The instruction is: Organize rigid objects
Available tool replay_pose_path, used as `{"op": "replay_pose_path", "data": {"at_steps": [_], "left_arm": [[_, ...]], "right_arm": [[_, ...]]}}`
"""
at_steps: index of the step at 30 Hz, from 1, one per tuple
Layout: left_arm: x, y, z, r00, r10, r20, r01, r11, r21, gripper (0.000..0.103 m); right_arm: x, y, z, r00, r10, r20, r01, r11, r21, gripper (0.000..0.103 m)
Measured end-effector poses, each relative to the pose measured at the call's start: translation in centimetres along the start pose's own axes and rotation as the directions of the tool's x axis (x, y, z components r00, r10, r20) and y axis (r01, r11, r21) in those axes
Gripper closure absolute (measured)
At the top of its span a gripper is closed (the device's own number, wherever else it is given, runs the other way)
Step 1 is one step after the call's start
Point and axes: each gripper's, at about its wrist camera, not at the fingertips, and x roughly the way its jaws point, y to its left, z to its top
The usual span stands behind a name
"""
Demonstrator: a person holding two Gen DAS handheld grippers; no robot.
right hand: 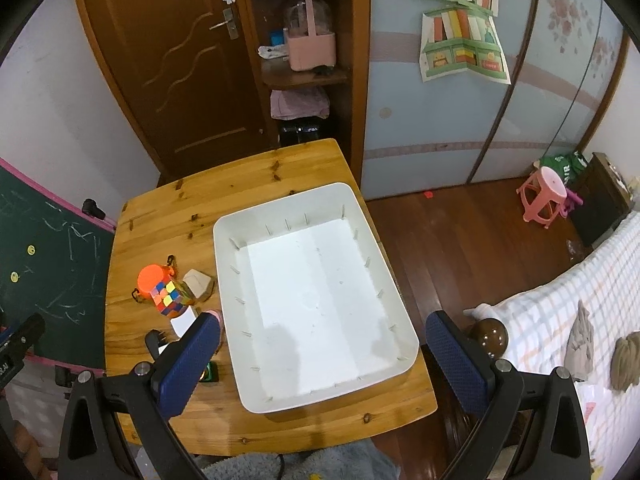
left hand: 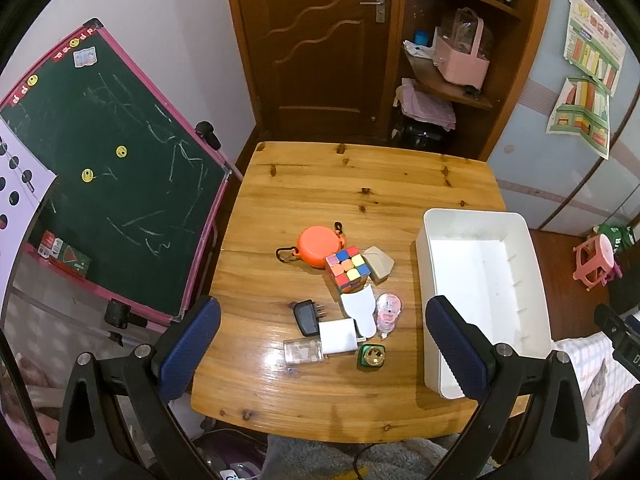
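Small objects lie clustered on the wooden table (left hand: 280,208): an orange round case (left hand: 319,246), a colour cube (left hand: 346,274), a beige block (left hand: 378,263), a black plug adapter (left hand: 307,317), a white charger (left hand: 338,336), a white flat piece (left hand: 359,311), a small pink bottle (left hand: 388,314), a clear box (left hand: 303,353) and a green-gold tin (left hand: 372,356). An empty white bin (left hand: 476,280) stands at the table's right. My left gripper (left hand: 320,340) hovers open above the cluster. My right gripper (right hand: 322,356) hovers open above the bin (right hand: 320,344). The cube (right hand: 170,296) and orange case (right hand: 152,276) show left of it.
A green chalkboard (left hand: 108,168) stands left of the table. A wooden door (left hand: 316,40) and shelf unit (left hand: 448,60) are behind it. A pink stool (right hand: 544,196) and a bed (right hand: 560,320) are at the right, across the wooden floor.
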Motion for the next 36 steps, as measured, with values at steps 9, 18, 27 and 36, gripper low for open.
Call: {"op": "replay_pose_path", "data": {"at_steps": [9, 18, 27, 36], "left_arm": [[1.2, -1.5, -0.4, 0.999, -0.03, -0.011, 0.03, 0.999, 0.021, 0.001], [1.5, -2.2, -0.5, 0.999, -0.029, -0.024, 0.029, 0.999, 0.021, 0.001], [1.1, -2.2, -0.5, 0.999, -0.031, -0.022, 0.032, 0.999, 0.024, 0.001], [0.5, -3.1, -0.7, 0.999, -0.03, -0.014, 0.031, 0.998, 0.059, 0.001]], "right_arm": [[0.6, -0.3, 0.2, 0.999, -0.034, -0.023, 0.032, 0.999, -0.044, 0.0], [0.8, 0.0, 0.7, 1.0, -0.026, 0.002, 0.026, 0.996, -0.087, 0.0], [0.9, 0.3, 0.9, 1.0, -0.018, -0.009, 0.017, 0.993, -0.113, 0.0], [0.6, 1.1, 0.7, 1.0, -0.009, 0.002, 0.009, 0.989, -0.147, 0.0]]}}
